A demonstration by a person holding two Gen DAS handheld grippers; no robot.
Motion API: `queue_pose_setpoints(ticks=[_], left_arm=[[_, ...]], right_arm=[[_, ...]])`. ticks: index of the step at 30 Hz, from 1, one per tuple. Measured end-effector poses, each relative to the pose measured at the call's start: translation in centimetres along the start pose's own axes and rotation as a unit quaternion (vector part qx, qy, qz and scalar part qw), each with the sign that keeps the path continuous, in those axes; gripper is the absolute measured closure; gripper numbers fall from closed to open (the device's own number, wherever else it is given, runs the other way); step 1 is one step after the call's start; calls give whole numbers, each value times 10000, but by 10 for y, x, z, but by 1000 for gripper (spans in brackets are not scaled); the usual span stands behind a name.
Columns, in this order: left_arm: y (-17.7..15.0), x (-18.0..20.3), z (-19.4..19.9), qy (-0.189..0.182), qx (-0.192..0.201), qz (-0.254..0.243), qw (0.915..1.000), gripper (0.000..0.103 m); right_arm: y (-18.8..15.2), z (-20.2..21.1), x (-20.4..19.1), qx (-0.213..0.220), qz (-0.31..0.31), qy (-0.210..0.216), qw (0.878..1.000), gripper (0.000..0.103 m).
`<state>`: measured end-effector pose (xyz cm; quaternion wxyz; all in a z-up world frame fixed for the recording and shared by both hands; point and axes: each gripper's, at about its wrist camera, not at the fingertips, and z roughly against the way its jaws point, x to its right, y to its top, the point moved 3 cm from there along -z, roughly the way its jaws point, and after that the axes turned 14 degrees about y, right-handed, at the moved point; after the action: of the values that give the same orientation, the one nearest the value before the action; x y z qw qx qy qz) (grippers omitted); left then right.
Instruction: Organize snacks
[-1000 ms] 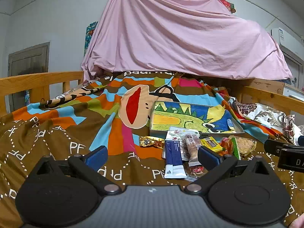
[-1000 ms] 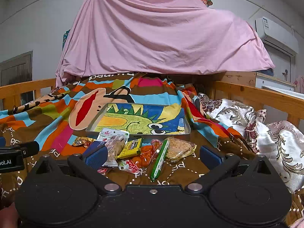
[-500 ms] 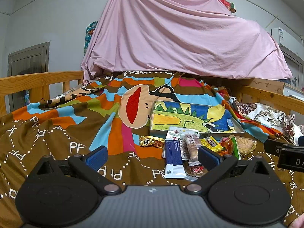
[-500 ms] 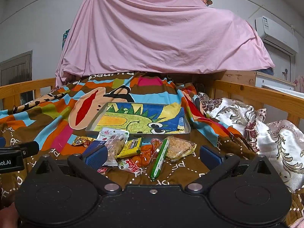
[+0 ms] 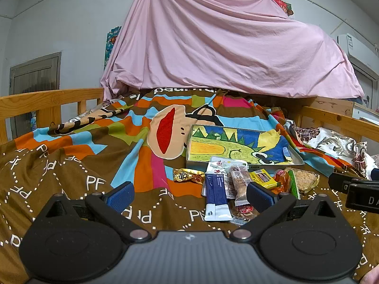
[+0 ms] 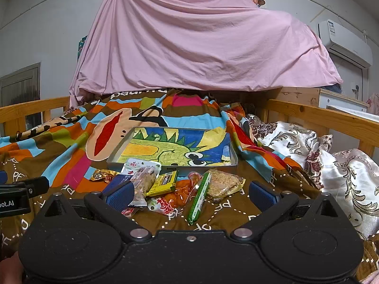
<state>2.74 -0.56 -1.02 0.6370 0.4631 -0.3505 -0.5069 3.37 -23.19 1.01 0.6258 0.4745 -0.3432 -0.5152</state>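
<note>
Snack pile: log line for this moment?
left gripper: open | right gripper: open | snack pile: on blanket | tray: no snacks

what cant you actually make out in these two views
- Left view: the red packet is mostly hidden under the blue pack and the left tongs.
- Right view: the blue pack is largely covered by the right tongs' finger.
- Both views: the small print on the wrappers is unreadable.
- What the pink sheet covers is hidden.

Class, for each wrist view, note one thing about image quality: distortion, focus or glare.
Left wrist view: fisheye bends the wooden bed rail and darkens the corners. Right wrist view: the snacks look sharp, with slight glare on the clear wrappers.
</note>
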Motion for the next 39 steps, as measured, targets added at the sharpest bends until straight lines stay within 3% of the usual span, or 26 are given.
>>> queue_pose_setpoints(ticks=[24,39], left_arm=[[0,0,0,6,-5,-6,10000,0],[-3,-1,-10,-124,-208,-30,9997,0]], right_arm=[[1,-1,-1,-22,4,-35,10000,0],[4,-2,-2,-79,-9,-98,9999,0]])
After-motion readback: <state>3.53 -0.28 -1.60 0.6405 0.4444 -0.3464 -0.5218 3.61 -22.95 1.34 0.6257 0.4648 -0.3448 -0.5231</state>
